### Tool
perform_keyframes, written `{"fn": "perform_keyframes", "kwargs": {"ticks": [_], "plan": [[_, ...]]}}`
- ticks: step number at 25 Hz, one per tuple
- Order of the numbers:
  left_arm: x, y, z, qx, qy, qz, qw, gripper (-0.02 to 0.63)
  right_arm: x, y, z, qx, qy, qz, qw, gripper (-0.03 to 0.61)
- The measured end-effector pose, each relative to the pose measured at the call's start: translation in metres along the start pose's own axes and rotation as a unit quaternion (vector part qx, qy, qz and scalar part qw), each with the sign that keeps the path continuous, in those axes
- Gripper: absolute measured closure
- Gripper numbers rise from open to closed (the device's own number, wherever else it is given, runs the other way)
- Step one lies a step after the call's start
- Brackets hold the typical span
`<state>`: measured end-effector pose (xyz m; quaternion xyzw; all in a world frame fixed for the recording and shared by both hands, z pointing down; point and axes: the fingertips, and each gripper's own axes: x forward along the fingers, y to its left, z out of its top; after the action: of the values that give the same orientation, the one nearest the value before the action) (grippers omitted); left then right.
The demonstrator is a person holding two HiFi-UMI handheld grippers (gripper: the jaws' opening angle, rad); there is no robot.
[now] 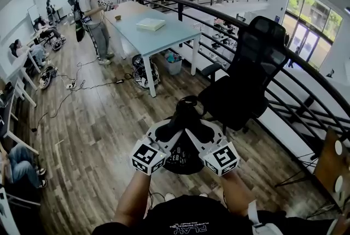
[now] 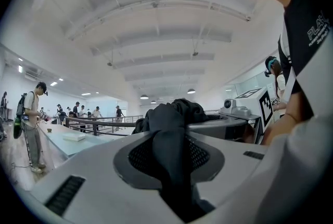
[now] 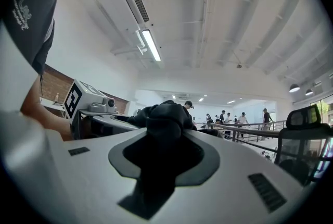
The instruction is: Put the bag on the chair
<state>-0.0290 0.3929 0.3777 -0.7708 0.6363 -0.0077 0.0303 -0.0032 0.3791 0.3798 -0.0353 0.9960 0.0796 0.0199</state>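
Both arms were extended forward and down from the torso. The left forearm (image 1: pixel 134 198) and right forearm (image 1: pixel 238 193) were bare and angled slightly inward. The left claw (image 1: pixel 174 131) and right claw (image 1: pixel 194 131) were held side by side, their bodies converging so that the tips sat just beside each other. The marker cube on each claw faced upward. In each gripper view the jaws stood partly closed, with the pads clamped on a fold of black fabric of the bag (image 2: pixel 169 124).
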Motion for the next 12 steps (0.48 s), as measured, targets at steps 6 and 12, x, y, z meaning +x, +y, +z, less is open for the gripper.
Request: {"fn": "perform_keyframes", "kwargs": {"ticks": [6, 12], "plan": [[-0.007, 0.024, 0.002, -0.005, 0.0, -0.017, 0.9998, 0.5, 0.024, 0.004, 0.002, 0.005, 0.002, -0.025, 1.0, 0.461], [-0.001, 0.043, 0.001, -0.003, 0.0, -0.036, 0.9993, 0.5, 0.042, -0.002, 0.0, 0.003, -0.005, -0.04, 0.999, 0.462]]}}
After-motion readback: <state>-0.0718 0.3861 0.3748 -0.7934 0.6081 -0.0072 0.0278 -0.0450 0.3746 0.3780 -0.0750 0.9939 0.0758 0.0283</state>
